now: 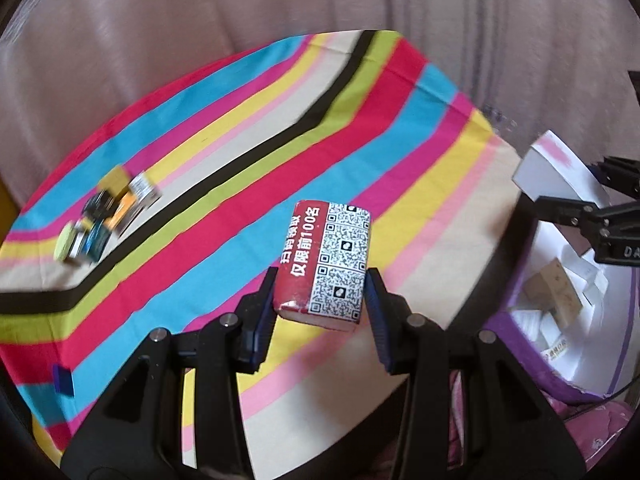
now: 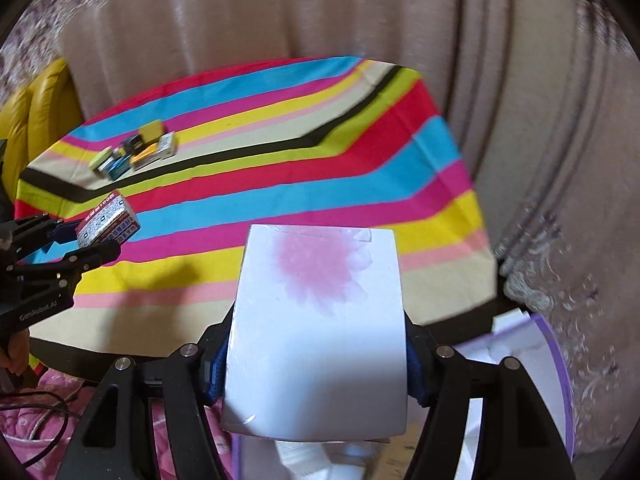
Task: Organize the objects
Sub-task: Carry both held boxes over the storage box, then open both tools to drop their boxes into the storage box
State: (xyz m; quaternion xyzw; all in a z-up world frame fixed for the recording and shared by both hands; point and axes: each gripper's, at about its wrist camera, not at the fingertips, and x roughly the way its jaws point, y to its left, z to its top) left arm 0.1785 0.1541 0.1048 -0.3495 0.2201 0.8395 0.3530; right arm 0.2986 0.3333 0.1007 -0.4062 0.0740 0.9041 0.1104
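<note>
Striped cloth covers the surface (image 1: 360, 128). Left tool (image 1: 320, 292) grips a red pack (image 1: 326, 264) above the surface's near part. Right tool (image 2: 316, 364) clamps a white box (image 2: 320, 320) at its sides. Small boxes (image 2: 134, 154), blurred, perhaps six, cluster at ten o'clock. Purple bin (image 1: 560, 376) sits at four o'clock.

I am counting two grippers: my left gripper (image 1: 322, 292) is holding one red box with QR codes (image 1: 326, 264), and my right gripper (image 2: 316, 376) is holding one white box with a pink blot (image 2: 320, 320). I am seeing one cluster of small boxes (image 2: 134, 152) on one striped tablecloth (image 2: 280, 184), blurred beyond counting, and one purple-edged bin (image 1: 560, 360).
</note>
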